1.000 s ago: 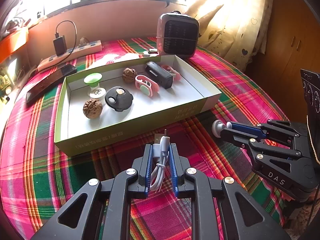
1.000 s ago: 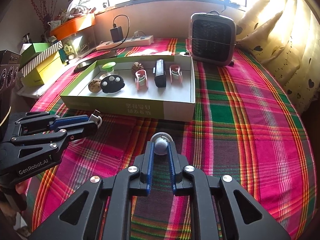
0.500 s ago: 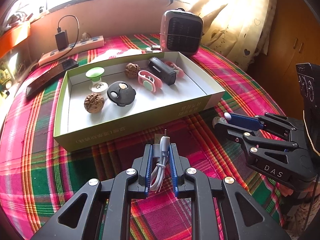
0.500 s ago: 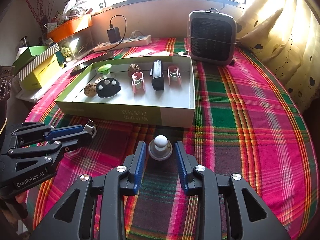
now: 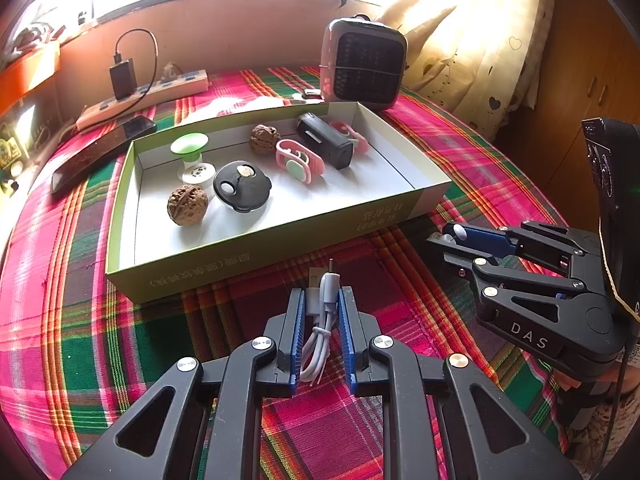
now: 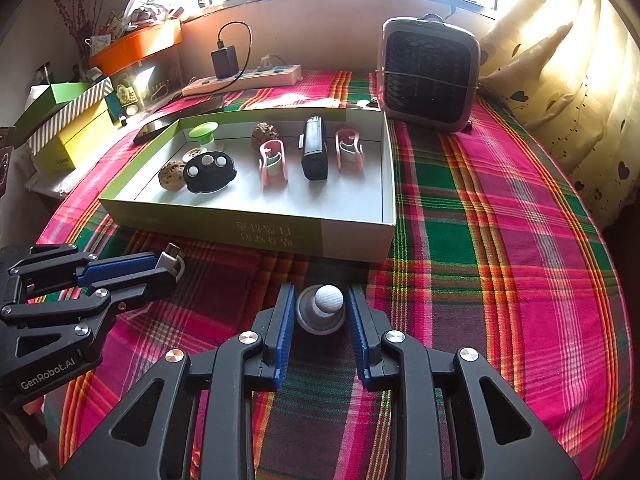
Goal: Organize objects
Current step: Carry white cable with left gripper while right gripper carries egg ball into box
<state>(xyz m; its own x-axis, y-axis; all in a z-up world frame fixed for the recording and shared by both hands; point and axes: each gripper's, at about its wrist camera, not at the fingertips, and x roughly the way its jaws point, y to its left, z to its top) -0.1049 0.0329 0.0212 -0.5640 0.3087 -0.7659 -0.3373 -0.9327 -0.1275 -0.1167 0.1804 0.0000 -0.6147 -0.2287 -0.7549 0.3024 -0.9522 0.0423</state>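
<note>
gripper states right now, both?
Left gripper: shut on the white USB cable.
Right gripper: jaws have just been closing around the grey knob with a white ball top; pads look in contact.

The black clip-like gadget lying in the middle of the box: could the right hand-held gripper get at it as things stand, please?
Probably not yet. The right hand-held gripper already has a small grey knob between its fingers, and the box's near wall stands between it and the black gadget. Above the open box nothing blocks the way.
</note>
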